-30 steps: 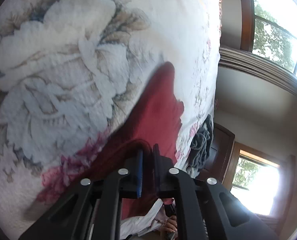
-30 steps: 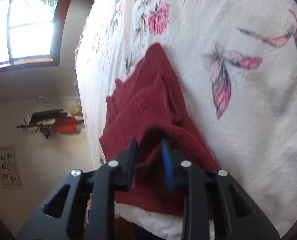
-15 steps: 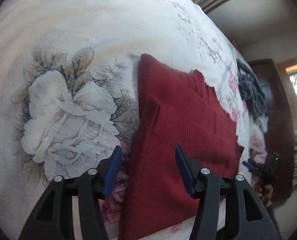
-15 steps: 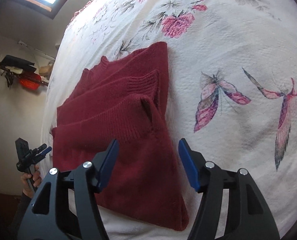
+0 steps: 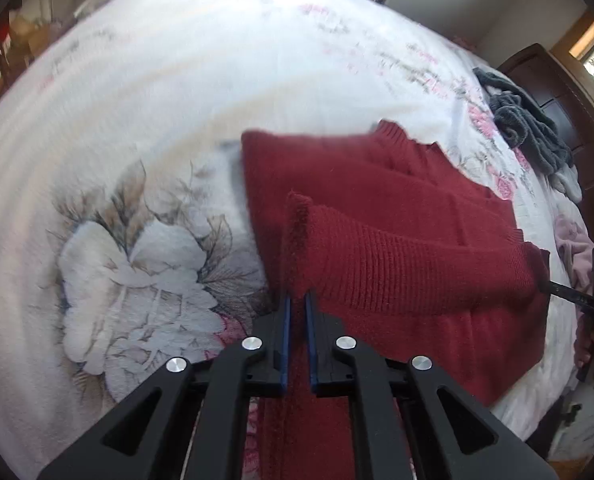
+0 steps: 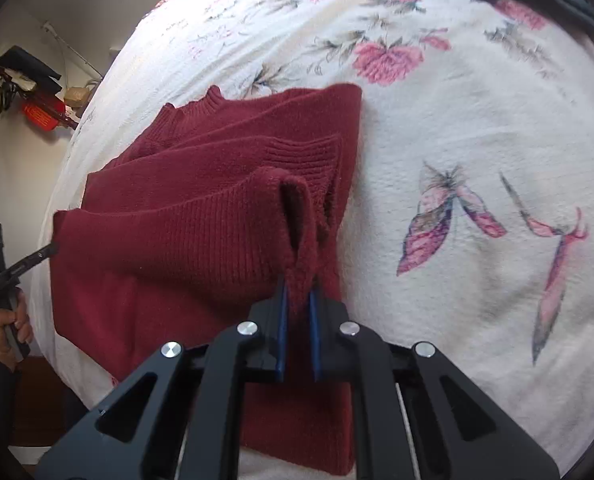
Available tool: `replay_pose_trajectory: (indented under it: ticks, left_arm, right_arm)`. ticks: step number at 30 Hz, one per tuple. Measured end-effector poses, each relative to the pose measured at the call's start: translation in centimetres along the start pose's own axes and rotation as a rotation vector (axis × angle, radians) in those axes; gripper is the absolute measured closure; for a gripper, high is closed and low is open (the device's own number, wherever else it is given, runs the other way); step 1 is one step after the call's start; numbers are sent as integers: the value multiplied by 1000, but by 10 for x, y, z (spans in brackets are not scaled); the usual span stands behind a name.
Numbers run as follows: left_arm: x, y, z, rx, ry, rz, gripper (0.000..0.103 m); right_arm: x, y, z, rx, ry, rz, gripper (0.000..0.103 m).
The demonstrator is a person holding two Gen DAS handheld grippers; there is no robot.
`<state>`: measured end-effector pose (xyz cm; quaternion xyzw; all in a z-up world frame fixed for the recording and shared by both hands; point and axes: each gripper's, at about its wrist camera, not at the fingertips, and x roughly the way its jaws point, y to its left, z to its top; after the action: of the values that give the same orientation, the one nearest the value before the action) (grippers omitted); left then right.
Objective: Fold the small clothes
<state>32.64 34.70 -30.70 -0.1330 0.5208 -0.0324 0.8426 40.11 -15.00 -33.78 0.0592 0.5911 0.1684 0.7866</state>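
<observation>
Bedspread (image 5: 145, 128) in white with printed flowers and butterflies covers a bed and fills most of both views. Red knitted sweater (image 5: 397, 208) lies on it near the bed's front edge, partly folded. Its ribbed collar points toward the far side of the bed and its long axis runs from that collar back toward the tools. A ribbed hem band is lifted off the lower layers and stretched sideways between both tools.

Left tool (image 5: 297, 320) has its blue-lined jaws drawn narrow, pinching the left end of that raised band. Right tool (image 6: 297, 304) is likewise clamped narrow on the band's right end, which loops up just ahead of it.

Dark grey clothes (image 5: 529, 128) sit in a heap well apart from the sweater. A pale pink garment (image 5: 573, 248) lies at the bed's right edge, partly cut off. No writing or labels can be read. The far bedspread is blurred and overexposed in the left view.
</observation>
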Motion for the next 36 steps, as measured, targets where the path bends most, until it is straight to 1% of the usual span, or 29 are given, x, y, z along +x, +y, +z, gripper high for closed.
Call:
replay_pose_trajectory:
  ticks: [4,7,8,10,11,14,17,19,22,23,25,27,29,31,35,36]
  left_arm:
    - [-38,-6,-1,8,-100,-17,97]
    - [-66,-12,12,19,-178,-28,97]
    - [-76,-13,20,28,-208,-28,97]
    - [-86,-10,36,34,-239,-32,97]
    - [-89,-8,50,36,-250,-35,97]
    - [-78,-3,88,32,-258,-39,97]
    - [-49,8,122,7,-223,-44,97]
    - [-16,14,145,-13,-182,-36,97]
    - [26,25,169,-60,-124,-32,97]
    - [43,29,176,-82,-92,-34,97]
    - [72,34,177,-111,-35,-27,97]
    - [106,44,175,-142,43,-6,97]
    - [127,54,172,-171,88,-3,97]
    - [139,63,169,-204,110,-18,97]
    - [152,69,161,-218,152,-18,97]
    - [150,70,160,-223,152,-10,92]
  right_arm:
    - [-27,13,-3,-42,-69,-15,95]
    - [-56,25,5,-83,-139,-12,95]
    - [-65,29,11,-96,-166,-14,95]
    - [-82,30,28,-100,-214,-6,95]
    - [-86,29,37,-96,-230,1,95]
    - [-87,23,75,-66,-254,30,95]
    - [-65,9,117,-20,-234,38,95]
    - [-49,2,140,5,-212,31,95]
    - [-13,-6,173,38,-161,5,95]
    - [-1,-8,178,45,-143,-2,95]
    - [25,-15,186,72,-95,-16,95]
    - [53,-24,189,99,-41,-28,95]
    - [72,-31,186,111,-12,-43,95]
    - [83,-39,184,123,-4,-47,95]
    - [97,-43,180,101,-3,-54,93]
    - [99,-43,179,90,-11,-64,86]
